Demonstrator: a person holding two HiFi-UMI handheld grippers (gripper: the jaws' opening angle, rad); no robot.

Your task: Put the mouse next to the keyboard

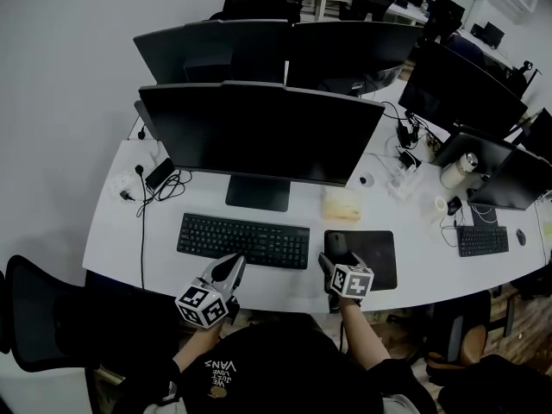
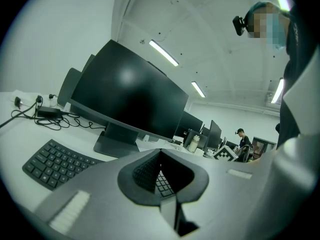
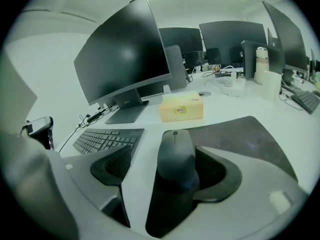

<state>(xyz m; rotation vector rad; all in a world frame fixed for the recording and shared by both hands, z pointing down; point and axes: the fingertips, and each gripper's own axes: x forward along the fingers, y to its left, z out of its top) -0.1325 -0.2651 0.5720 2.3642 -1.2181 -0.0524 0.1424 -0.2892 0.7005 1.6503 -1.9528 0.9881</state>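
Smooth oval mouse (image 3: 176,156) lies on flat mat (image 3: 250,139)

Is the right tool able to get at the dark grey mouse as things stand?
Likely yes: the right tool stands open with the dark grey mouse between its pads on the dark mouse pad, nothing else in between.

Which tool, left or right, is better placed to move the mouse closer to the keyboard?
Right. The right tool has its jaws open around the mouse on the mouse pad. The left tool is shut by the keyboard, apart from the mouse.
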